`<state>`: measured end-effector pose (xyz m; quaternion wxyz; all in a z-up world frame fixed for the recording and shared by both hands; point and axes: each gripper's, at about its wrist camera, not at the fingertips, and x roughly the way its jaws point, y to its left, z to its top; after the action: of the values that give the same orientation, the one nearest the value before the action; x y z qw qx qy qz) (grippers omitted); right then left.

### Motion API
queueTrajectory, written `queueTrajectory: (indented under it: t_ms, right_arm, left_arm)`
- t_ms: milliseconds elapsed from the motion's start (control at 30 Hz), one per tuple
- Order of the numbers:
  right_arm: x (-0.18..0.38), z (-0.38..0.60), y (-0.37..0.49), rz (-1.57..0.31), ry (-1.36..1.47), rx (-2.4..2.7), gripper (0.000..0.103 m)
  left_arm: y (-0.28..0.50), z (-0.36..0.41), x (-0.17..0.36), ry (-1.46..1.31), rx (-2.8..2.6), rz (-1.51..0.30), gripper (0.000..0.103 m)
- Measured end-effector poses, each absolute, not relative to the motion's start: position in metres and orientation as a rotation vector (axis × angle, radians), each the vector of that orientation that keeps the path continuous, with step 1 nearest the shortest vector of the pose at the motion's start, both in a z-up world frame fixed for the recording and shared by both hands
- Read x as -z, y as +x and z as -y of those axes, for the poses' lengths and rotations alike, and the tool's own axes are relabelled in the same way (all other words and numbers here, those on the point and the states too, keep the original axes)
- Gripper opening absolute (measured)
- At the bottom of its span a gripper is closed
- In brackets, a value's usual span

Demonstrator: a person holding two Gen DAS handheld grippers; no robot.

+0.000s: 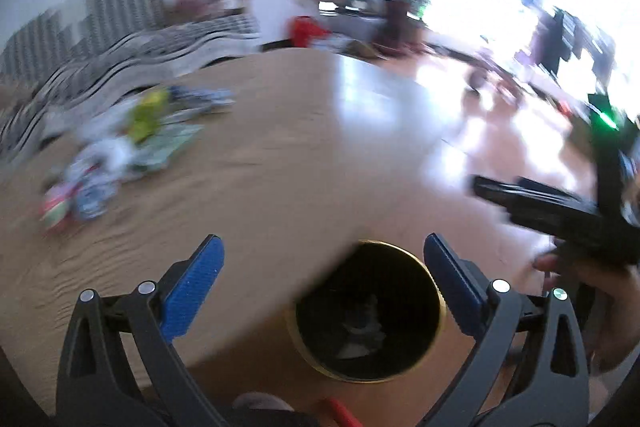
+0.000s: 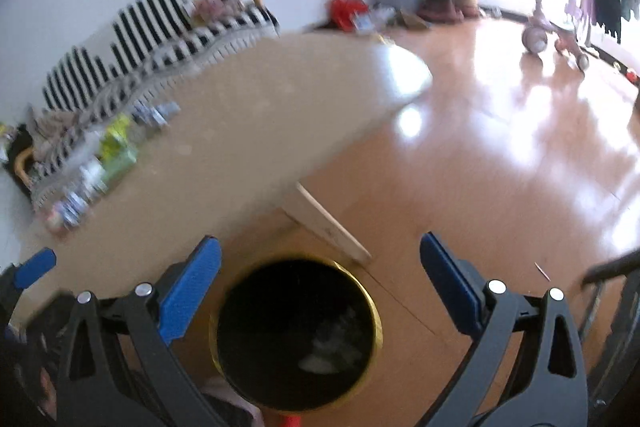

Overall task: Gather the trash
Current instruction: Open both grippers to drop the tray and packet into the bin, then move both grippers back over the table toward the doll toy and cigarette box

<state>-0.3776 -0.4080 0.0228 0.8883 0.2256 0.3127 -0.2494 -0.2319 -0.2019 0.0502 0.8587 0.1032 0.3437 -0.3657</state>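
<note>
**A:** Where do you stand in the task now?

**B:** Both your grippers hang over the bin [image 2: 296, 335], the black one with the gold rim, which stands on the floor beside the table [image 2: 256, 115]. Your left gripper [image 1: 324, 283] has its jaws wide apart and nothing between them. Your right gripper [image 2: 320, 283] is the same: spread, empty. I see some pale crumpled pieces at the bottom of the bin, so I judge that you are between one drop and the next pick.

**A:** And the trash that remains?

**B:** The pile of wrappers [image 1: 120, 147] lies on the far left part of the table, close to the striped sofa [image 2: 132, 39] and well apart from the bin. The picture is blurred there; I can tell a yellow-green packet and some white and blue pieces, not more.

**A:** What does the next move need?

**B:** I think you must carry one gripper across the table to the pile, come down on a single wrapper, and close only when it sits between the blue pads [image 1: 192, 291].
</note>
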Motion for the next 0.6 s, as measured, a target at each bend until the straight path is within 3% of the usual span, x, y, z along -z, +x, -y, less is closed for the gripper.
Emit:
queueTrajectory:
  t_ms: [200,367,600]
  right_arm:
    - [-0.058,0.384,-0.323,-0.579,0.452,0.424,0.096]
    - [-0.064,0.345,-0.241,-0.623,0.446,0.286,0.096]
    - [-0.061,0.285,-0.121,-0.717,0.452,0.173,0.096]
  left_arm:
    - [-0.128,0.076,-0.062,-0.191,0.446,-0.893,0.097]
    - [-0.075,0.030,-0.060,-0.049,0.270,-0.875,0.097]
    - [-0.015,0.034,-0.035,0.056,0.268,-0.924,0.097]
